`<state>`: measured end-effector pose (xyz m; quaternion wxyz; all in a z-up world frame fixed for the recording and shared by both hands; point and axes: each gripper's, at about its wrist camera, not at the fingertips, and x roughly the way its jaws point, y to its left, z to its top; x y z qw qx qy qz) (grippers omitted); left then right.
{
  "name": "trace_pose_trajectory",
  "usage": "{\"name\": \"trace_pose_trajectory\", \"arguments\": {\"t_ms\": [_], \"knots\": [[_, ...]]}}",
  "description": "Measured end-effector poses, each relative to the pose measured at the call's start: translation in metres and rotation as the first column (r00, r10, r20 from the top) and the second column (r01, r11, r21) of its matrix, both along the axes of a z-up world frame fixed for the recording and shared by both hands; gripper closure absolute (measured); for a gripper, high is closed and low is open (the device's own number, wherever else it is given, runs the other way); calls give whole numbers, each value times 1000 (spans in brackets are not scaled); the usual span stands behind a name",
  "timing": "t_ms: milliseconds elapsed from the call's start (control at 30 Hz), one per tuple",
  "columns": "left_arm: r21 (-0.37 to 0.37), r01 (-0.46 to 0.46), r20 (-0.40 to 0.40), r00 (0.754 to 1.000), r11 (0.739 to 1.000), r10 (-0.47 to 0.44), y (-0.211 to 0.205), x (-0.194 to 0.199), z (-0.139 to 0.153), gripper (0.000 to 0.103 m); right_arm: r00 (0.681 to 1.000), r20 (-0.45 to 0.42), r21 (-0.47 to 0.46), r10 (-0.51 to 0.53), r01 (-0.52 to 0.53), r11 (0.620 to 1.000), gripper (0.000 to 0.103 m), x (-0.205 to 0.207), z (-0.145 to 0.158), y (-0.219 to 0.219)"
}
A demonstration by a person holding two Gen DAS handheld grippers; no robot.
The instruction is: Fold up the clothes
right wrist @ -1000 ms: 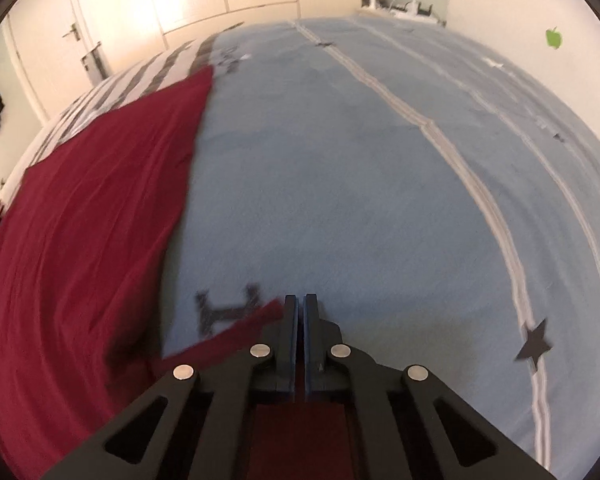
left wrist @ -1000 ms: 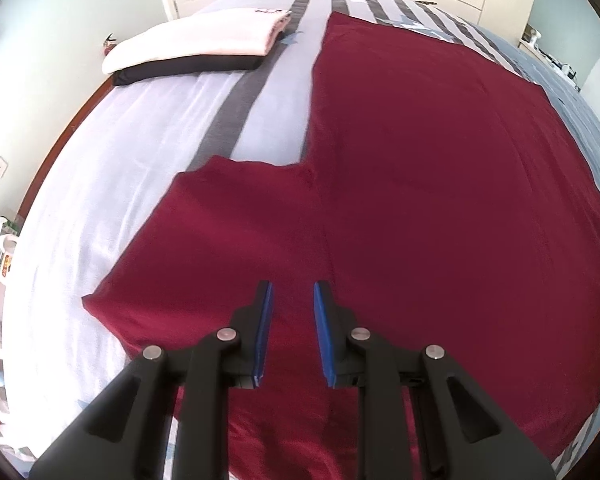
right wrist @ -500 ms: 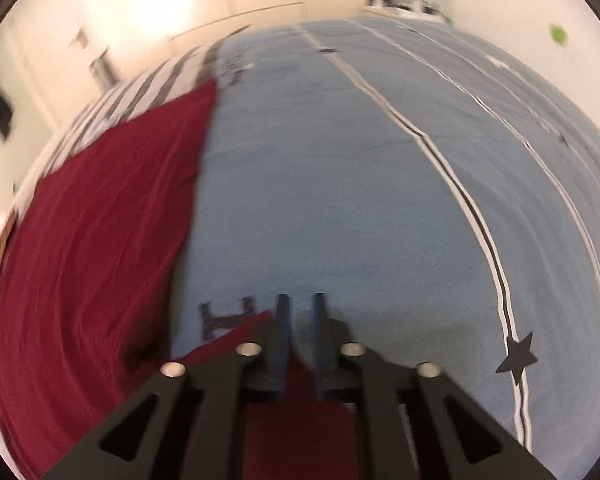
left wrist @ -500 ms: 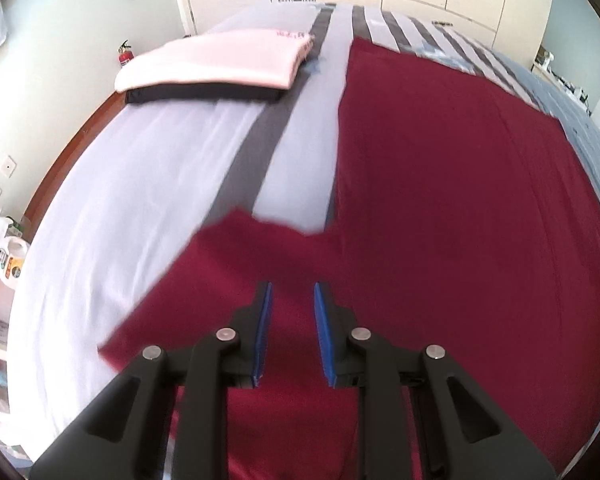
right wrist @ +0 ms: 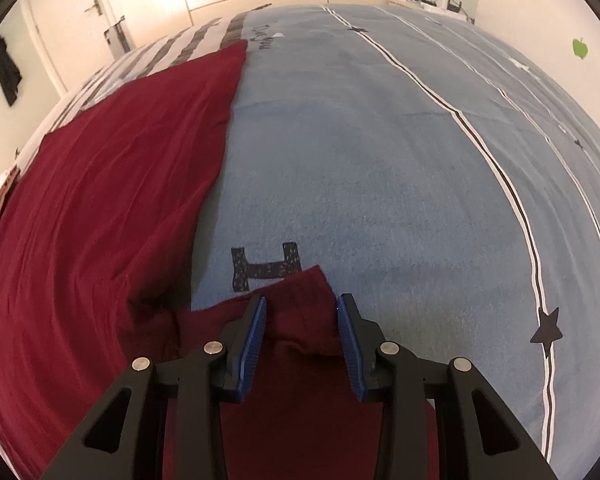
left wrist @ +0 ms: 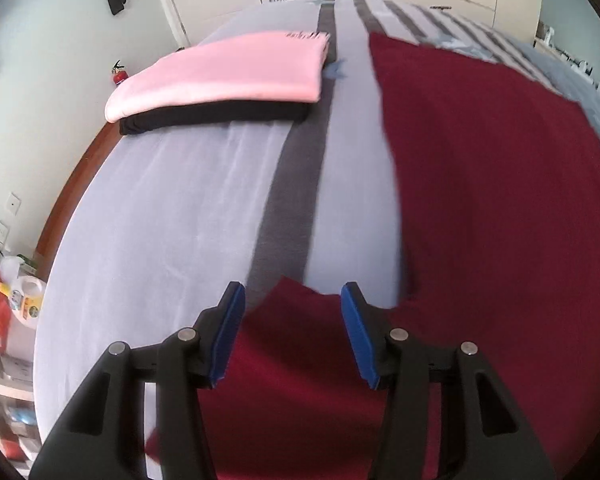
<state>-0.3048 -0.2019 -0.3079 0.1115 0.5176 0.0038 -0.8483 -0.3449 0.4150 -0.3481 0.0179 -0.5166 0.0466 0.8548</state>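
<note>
The left gripper point(left wrist: 292, 304) has slid sideways off the maroon shirt point(left wrist: 500, 208), its jaws opening over a sleeve corner. The right gripper point(right wrist: 300, 312), pinched shut a second ago, is opening, the sleeve point(right wrist: 300, 320) loose between its pads.

Print on the bedding
A large dark letter "H" point(right wrist: 266, 266) stands on the blue bedcover point(right wrist: 380, 180); the cursive words point(right wrist: 263, 42) near its far edge are too small to read

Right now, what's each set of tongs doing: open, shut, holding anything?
Left tongs: opening; dark red cotton garment lies between, ungripped.
Right tongs: opening; a corner of that garment between, pads off it.
</note>
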Motion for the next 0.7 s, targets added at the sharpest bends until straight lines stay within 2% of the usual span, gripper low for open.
{"name": "trace_pose_trajectory", "arguments": {"t_ms": [67,100,167,200,267,333,467,633,700], "knots": [[27,-7,23,1000,1000,6,-11,-4,-10,56,1000,1,18,6,-6,1000,70,-1,-2,0],[45,0,28,1000,999,-2,-13,-4,-15,64,1000,0,31,9,-9,999,71,-1,-2,-2],[53,28,33,999,998,-30,-10,-5,-19,78,1000,-4,59,13,-12,998,84,-2,-3,-6],[49,45,34,998,998,-47,-7,-5,-20,89,1000,-5,69,11,-10,998,87,-2,-4,-8],[41,64,26,998,997,-65,-3,-5,-16,94,1000,-9,75,-12,13,997,93,0,1,-11],[35,71,13,997,997,-71,0,-5,-8,95,999,-18,94,-32,34,995,97,1,5,-12],[43,51,-27,998,998,-50,-9,1,11,95,995,-57,125,-77,84,989,98,14,23,-6],[38,36,9,999,999,-36,-23,8,-5,95,993,-38,118,-111,114,986,98,13,17,7],[37,24,15,1000,999,-25,-23,5,-13,89,993,2,83,-119,118,989,98,17,6,12]]}}
